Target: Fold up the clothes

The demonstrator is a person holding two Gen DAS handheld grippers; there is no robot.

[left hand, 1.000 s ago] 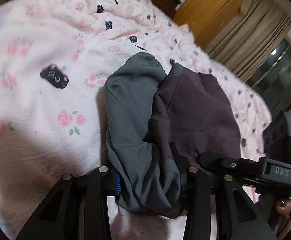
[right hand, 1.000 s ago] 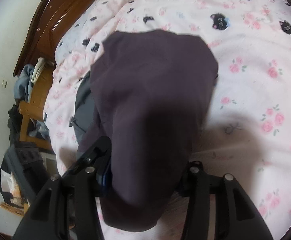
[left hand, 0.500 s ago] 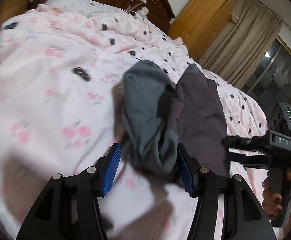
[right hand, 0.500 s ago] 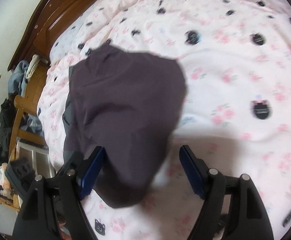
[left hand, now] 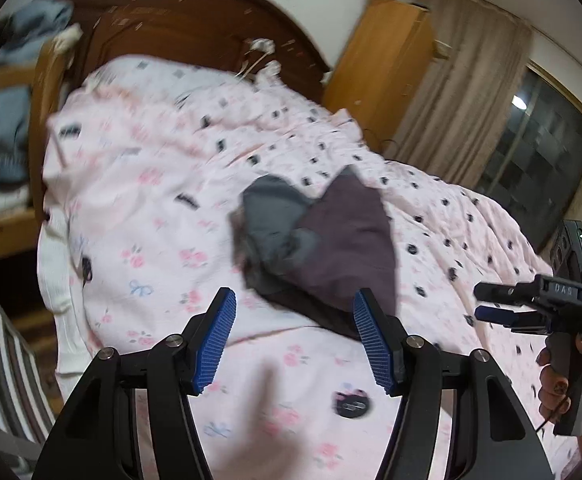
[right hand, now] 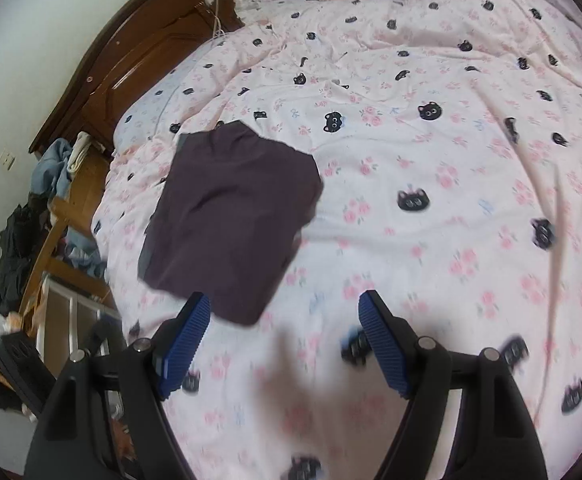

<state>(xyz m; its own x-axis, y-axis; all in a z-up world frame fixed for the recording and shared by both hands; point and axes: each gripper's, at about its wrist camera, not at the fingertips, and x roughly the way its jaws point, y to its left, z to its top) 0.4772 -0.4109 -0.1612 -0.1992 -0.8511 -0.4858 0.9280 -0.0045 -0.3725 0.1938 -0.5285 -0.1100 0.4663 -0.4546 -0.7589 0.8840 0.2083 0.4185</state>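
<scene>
Garment, a folded purple-and-grey bundle, lies free on the bed, just ahead of both tools. From the garment, the left tool sits centred before its near edge, jaws spreading, nothing between them; the right tool stands spread and empty, the garment ahead to its left.

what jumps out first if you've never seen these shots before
A dark purple-and-grey folded garment lies alone on the pink bedspread printed with roses and black cat faces. Both claws hang empty near it: the left claw opening, the right claw open. A carved wooden headboard stands behind.
</scene>
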